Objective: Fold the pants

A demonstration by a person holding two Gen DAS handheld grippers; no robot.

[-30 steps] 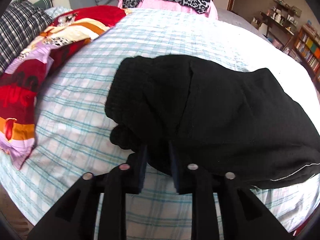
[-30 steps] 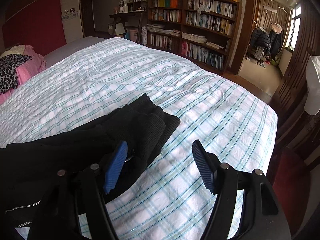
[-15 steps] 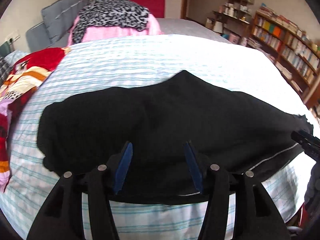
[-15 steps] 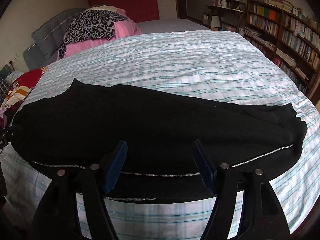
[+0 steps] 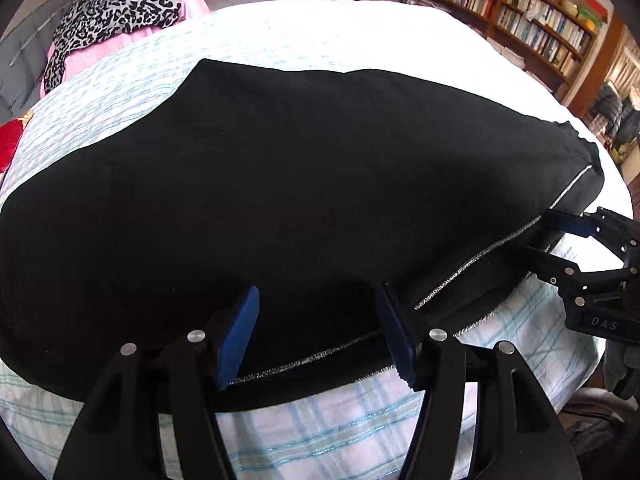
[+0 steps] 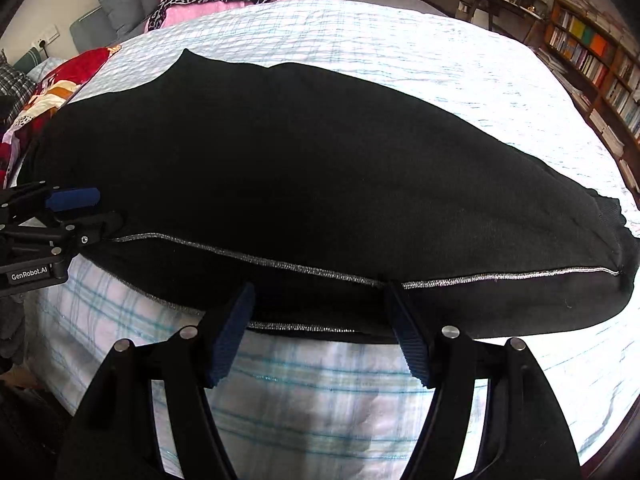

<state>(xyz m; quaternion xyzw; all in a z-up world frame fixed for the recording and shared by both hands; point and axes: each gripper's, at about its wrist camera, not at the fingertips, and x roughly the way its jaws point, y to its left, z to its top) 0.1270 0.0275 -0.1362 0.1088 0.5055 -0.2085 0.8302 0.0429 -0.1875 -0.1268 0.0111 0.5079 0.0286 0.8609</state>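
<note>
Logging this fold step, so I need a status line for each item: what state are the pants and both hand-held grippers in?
pants: spread flat on the bed, folded lengthwise.
left hand-held gripper: open, at the pants' near edge.
right hand-held gripper: open, at the near edge too.

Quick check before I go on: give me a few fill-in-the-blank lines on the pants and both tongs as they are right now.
1. The black pants lie spread on a ____ bedsheet.
2. The left tongs and right tongs both stand ____, gripping nothing.
3. A ____ seam line runs along the pants' near edge.
4. Beyond the pants, a ____-print cloth lies on pink fabric.

Missing words: plaid; open; silver; leopard
</note>
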